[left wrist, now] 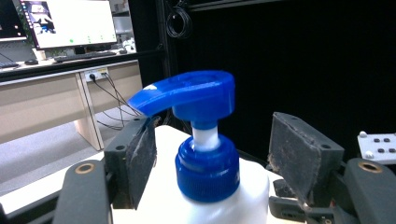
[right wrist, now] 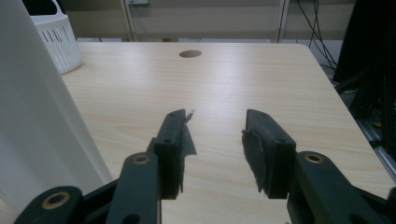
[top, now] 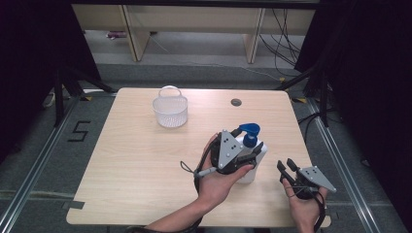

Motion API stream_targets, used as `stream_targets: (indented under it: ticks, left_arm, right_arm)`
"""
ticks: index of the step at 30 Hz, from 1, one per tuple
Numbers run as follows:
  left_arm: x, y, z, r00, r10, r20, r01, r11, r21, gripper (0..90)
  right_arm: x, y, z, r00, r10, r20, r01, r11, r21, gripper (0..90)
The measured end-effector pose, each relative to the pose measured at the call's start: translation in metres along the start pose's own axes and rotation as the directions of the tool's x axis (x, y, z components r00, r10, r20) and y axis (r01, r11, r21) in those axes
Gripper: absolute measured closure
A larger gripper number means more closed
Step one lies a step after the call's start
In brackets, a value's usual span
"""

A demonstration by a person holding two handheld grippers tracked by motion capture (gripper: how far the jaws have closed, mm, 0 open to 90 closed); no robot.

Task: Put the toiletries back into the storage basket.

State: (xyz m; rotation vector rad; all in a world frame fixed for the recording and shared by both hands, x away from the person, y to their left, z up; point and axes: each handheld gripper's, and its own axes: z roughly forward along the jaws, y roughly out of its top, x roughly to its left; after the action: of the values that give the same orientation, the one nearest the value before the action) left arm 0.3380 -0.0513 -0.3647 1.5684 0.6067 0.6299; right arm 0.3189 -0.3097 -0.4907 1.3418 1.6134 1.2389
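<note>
High view: my left gripper [top: 250,154] sits at the neck of a white pump bottle [top: 253,162] with a blue pump head [top: 249,129]. The bottle stands upright on the right half of the wooden table [top: 141,170]. My right gripper [top: 286,166] rests near the table's front right corner, apart from the bottle, jaws spread with nothing between them. A white mesh basket [top: 170,111] stands toward the far side, well apart from both.

Left gripper view: my jaws flank the blue collar [left wrist: 208,168] of the pump; the pads [left wrist: 299,149] stand clear of it on both sides, so nothing is gripped.

Right gripper view: my jaws stand moderately wide over bare tabletop [right wrist: 224,84]; the bottle's white wall [right wrist: 37,116] rises at the left edge, the basket [right wrist: 58,42] beyond it.
</note>
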Motion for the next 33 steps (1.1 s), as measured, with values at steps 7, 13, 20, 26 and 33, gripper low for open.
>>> stream_targets:
  ticks: [7, 13, 20, 26, 33]
  left_arm:
    - [0.002, 0.001, 0.010, 0.9995, -0.019, -0.024, 0.020, 0.9998, 0.008, 36.2]
    - [0.002, 0.003, 0.013, 0.9980, -0.039, -0.049, 0.039, 0.9992, 0.007, 38.3]
    - [0.000, 0.004, 0.016, 0.9979, -0.046, -0.046, 0.047, 0.9988, 0.012, 40.2]
    - [-0.002, 0.007, 0.019, 0.9978, -0.049, -0.045, 0.050, 0.9987, 0.014, 43.0]
    - [-0.004, 0.009, 0.020, 0.9970, -0.065, -0.043, 0.065, 0.9978, 0.012, 48.8]
  right_arm:
    - [0.000, -0.001, 0.001, 0.9996, 0.025, -0.012, -0.025, 0.9996, 0.012, 59.4]
    - [0.001, 0.000, 0.000, 0.9998, 0.018, 0.004, -0.018, 0.9991, 0.037, 59.4]
    - [0.000, -0.001, 0.001, 0.9999, 0.013, 0.003, -0.013, 0.9999, 0.010, 59.5]
    - [0.001, -0.001, 0.001, 0.9999, 0.017, -0.001, -0.017, 0.9998, 0.013, 59.5]
    - [0.000, -0.001, 0.002, 0.9999, 0.008, -0.012, -0.007, 0.9998, 0.020, 59.4]
